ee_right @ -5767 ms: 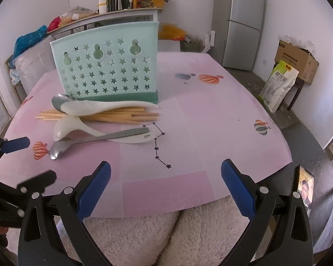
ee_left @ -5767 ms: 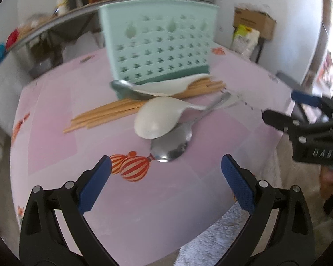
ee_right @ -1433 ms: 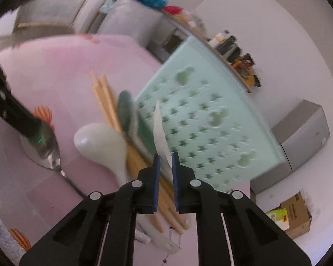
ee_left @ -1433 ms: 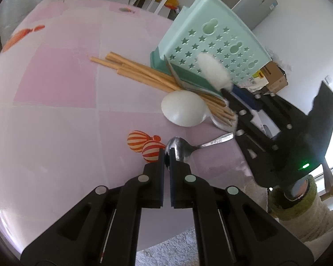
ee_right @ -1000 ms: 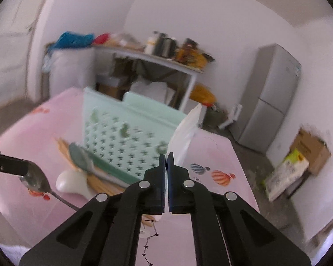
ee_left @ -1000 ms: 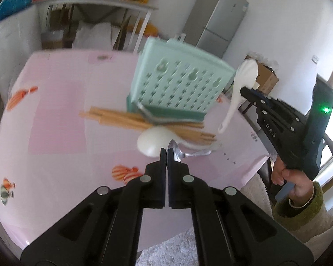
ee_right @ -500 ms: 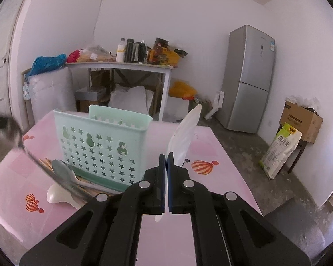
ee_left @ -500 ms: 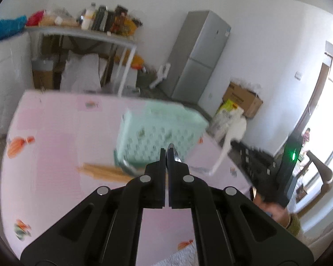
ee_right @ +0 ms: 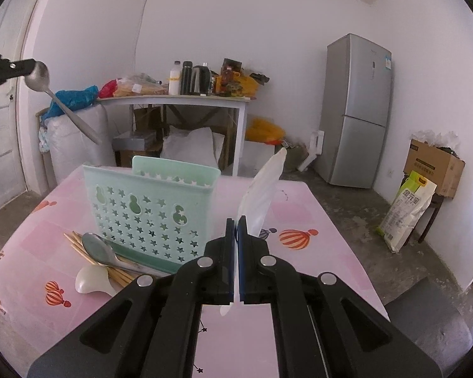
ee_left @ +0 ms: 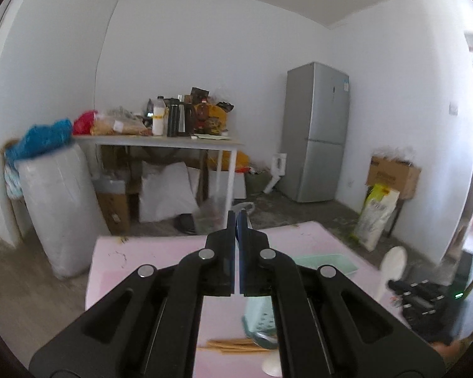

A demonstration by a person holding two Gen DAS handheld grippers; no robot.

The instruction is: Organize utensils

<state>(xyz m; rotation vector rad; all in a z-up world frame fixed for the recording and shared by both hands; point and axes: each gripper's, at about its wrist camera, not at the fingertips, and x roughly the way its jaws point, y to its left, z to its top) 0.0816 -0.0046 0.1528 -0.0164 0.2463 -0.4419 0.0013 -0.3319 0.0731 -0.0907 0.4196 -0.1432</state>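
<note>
Raised left hand-held gripper [ee_left: 236, 217] gripping metal spoon [ee_right: 39, 75]

The left gripper [ee_left: 236, 217] hides most of the green basket [ee_left: 328, 260]; the chopsticks [ee_left: 233, 345] look blurred.

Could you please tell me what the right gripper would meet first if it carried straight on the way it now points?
Probably nothing on the pink table: the right gripper, shut on a white plastic spoon, aims just right of the mint-green star-perforated basket. Depth is unclear.
</note>
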